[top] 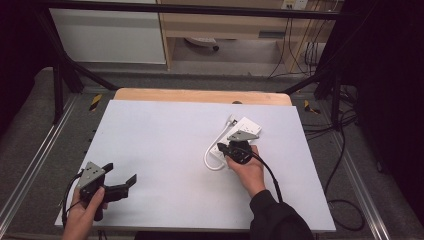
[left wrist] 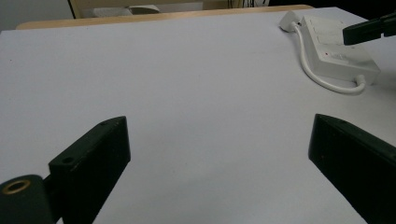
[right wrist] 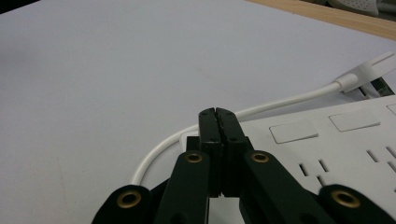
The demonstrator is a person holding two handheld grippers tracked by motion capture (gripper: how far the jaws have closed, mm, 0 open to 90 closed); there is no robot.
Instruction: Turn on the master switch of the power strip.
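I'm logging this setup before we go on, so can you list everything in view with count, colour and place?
White plastic power strip: one, white, right of the table's middle, under the right claw.
White power cable with plug: one, white, loops off the strip's near end along its left side; the plug lies at the far end.
Table with pale grey top: one, pale grey with a wooden far edge, centre.
Black metal frame: one, black, around the table.
Light wooden cabinet: one, light wood, behind the table.
Black floor cables: several, black, right of the table.
Left claw: one, black, near left corner, jaws wide apart over bare table.
Right claw: one, black, jaws together over the strip.
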